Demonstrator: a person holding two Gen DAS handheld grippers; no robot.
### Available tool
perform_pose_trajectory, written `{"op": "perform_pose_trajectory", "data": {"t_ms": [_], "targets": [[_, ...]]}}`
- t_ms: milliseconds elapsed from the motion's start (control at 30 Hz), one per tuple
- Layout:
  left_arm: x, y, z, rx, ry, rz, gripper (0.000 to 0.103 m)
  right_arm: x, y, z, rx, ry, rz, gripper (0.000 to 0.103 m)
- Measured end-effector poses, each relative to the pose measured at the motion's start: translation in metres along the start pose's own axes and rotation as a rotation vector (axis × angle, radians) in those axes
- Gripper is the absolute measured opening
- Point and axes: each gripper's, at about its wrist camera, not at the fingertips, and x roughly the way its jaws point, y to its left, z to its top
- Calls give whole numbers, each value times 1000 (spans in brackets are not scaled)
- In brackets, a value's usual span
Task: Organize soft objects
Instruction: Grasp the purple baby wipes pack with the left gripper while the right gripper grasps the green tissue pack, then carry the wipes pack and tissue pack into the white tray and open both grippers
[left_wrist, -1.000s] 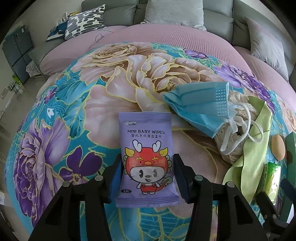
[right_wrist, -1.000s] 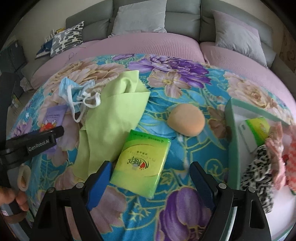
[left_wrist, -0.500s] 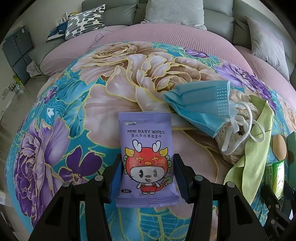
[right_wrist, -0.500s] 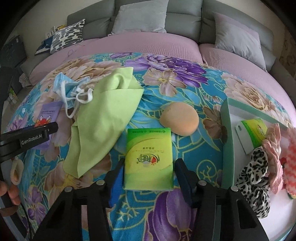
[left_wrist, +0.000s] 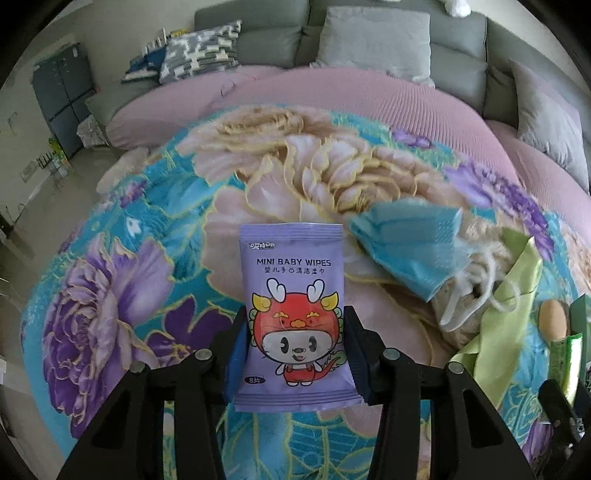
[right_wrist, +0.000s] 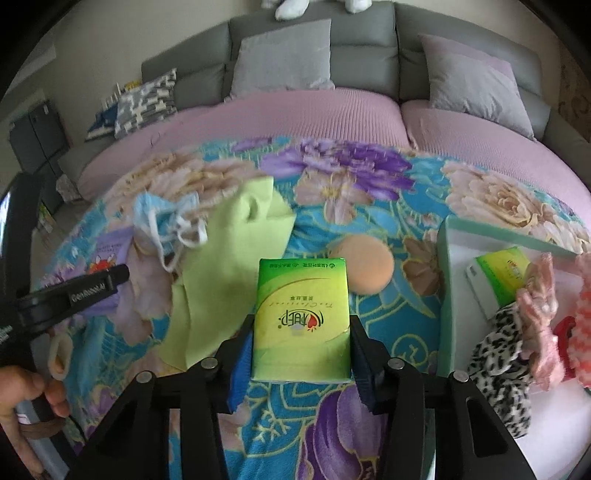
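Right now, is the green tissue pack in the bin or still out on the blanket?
Out: the green tissue pack lies on the floral blanket, between the closing right gripper jaws, left of the bin.

The wipes packet (left_wrist: 295, 317) is sitting between the left gripper's (left_wrist: 295, 354) fingers (left_wrist: 236, 350), which are closing on its lower half, while the face mask (left_wrist: 406, 243) is lying just beyond and to the right of the right finger, with the cloth (left_wrist: 498, 314) farther right. The tissue pack (right_wrist: 301, 317) is sitting between the right gripper's (right_wrist: 299, 365) closing fingers (right_wrist: 364, 369), the sponge (right_wrist: 364, 264) is lying just past the right fingertip, touching the pack's far right corner, and the cloth is spreading left of the left finger. The tray (right_wrist: 448, 295) is lying well right of the right finger, holding a second tissue pack (right_wrist: 498, 273) and scrunchies (right_wrist: 517, 343), all on the blanket (right_wrist: 369, 184).
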Motion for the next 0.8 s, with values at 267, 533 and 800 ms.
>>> {"op": "perform_pose_trajectory", "data": {"t_ms": [267,533,800], "targets": [[-29,-8,5,5,-87,-6,49,-30,-10,7,34,-91,24,50],[-61,-16,9,23,-171,-21,49,-44,-20,10,60,-125,29,50],[-101,-60,-1,107,-244,-148,49,-86,-51,9,110,-195,-30,50]]}}
